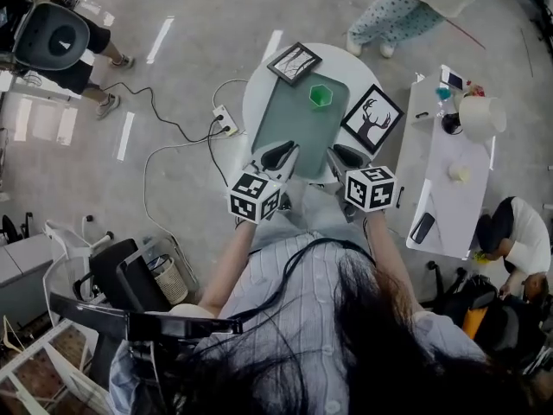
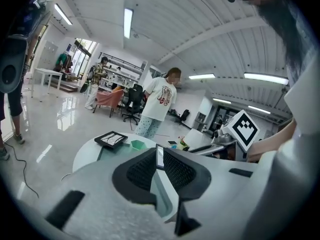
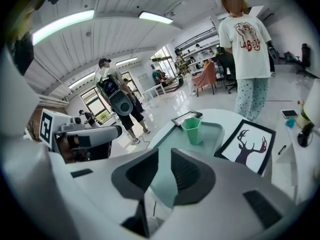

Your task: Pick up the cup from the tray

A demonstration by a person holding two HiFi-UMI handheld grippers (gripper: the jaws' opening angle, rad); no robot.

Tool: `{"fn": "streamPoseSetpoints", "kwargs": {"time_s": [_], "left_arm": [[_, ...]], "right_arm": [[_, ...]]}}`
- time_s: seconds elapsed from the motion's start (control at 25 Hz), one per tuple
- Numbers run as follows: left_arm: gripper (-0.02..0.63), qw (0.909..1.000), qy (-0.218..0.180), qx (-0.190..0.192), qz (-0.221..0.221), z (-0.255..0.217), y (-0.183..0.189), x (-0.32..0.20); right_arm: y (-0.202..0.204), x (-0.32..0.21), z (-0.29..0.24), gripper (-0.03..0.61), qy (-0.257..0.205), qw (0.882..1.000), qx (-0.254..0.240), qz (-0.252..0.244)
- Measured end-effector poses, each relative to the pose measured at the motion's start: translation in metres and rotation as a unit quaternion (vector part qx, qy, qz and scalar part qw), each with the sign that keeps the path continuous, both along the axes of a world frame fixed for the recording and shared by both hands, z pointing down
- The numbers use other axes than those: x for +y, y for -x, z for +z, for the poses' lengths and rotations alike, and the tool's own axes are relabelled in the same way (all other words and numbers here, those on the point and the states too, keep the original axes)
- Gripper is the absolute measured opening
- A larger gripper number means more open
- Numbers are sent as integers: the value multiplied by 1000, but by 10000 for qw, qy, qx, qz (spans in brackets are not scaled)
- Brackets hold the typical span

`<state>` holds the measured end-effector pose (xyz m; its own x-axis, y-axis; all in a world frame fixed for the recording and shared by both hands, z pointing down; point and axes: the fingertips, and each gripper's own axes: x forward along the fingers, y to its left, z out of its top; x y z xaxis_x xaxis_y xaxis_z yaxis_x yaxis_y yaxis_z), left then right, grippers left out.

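Holding the left gripper (image 1: 278,156) and the right gripper (image 1: 346,158) side by side over the near edge of the tray (image 1: 285,132), both pointing toward the far side of the round table (image 1: 255,89).

Showing both pairs of jaws pressed together, with nothing between them; checking this in the left gripper view (image 2: 159,156) and the right gripper view (image 3: 165,159).

Locating the cup (image 1: 320,96) on the far right part of the tray, standing upright, mouth up, long axis vertical, well apart from both grippers. Noting one framed picture (image 1: 294,62) beyond the tray and a deer picture (image 1: 371,118) just right of it.

Placing the cup farther out and slightly left of the right gripper, farther out and to the right of the left gripper. Judging the right gripper as the nearer one.

Judging the coming move as calling for spreading the right jaws first, then reaching toward the far side with the jaws straddling the upright wall. Risking a push and a tip-over if arriving with the jaws together.
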<state>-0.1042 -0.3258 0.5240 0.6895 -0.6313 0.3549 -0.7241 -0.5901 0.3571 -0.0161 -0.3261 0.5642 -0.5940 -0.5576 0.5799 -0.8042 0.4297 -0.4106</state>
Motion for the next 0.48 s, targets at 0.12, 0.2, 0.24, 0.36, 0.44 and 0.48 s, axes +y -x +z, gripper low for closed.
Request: {"fn": "streamPoseSetpoints", "kwargs": {"time_s": [0.12,0.2,0.24,0.36,0.44,0.48], "left_arm": [[40,9999,80,-28,-112,3,-5,-15],[40,9997,154,-1,-210,7,-8,-26],[40,9995,191,13,-261,9,-9,-31],[38,9988,302,-20,-380,18,-10,-48],[40,9983,371,-72,-432,24,-11,-59],[38,9981,398,-92,-459,27,-11,-64]], "right_arm": [[-1,-22,16,55,86,9996,142,-218],[-4,-39,27,58,104,9993,250,-239],[-5,-47,33,62,110,9992,300,-251],[-5,-70,50,119,173,9986,353,-361],[-3,-82,61,168,250,9979,364,-470],[-2,-88,67,191,286,9975,378,-526]]}}
